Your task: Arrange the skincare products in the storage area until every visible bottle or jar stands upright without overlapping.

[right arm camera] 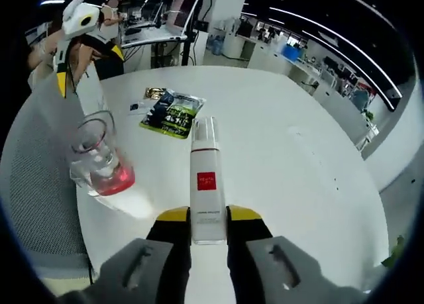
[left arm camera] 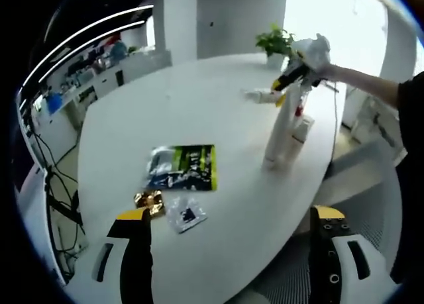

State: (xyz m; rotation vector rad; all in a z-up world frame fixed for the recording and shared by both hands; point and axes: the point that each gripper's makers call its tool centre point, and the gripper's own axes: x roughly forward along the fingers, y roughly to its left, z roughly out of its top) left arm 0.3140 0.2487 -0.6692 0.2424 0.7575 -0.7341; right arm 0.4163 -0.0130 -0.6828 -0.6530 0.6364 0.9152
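A tall white bottle with a red label [right arm camera: 206, 185] stands upright on the white table [right arm camera: 278, 138], and my right gripper [right arm camera: 209, 218] is shut on its lower body. In the left gripper view the same bottle [left arm camera: 277, 142] stands near the table's right edge, with the right gripper [left arm camera: 295, 79] at its top. A clear jar with a pink-red base [right arm camera: 99, 161] stands close beside it and shows again at the bottle's side [left arm camera: 303, 130]. A white tube-like item [left arm camera: 260, 95] lies flat behind them. My left gripper [left arm camera: 232, 234] is open, above the near table edge.
A green and black packet [left arm camera: 185, 166], a gold foil piece [left arm camera: 150, 201] and a small clear packet [left arm camera: 185, 214] lie in front of my left gripper. A potted plant [left arm camera: 275, 42] stands at the far edge. Desks and monitors [right arm camera: 179, 16] fill the room behind.
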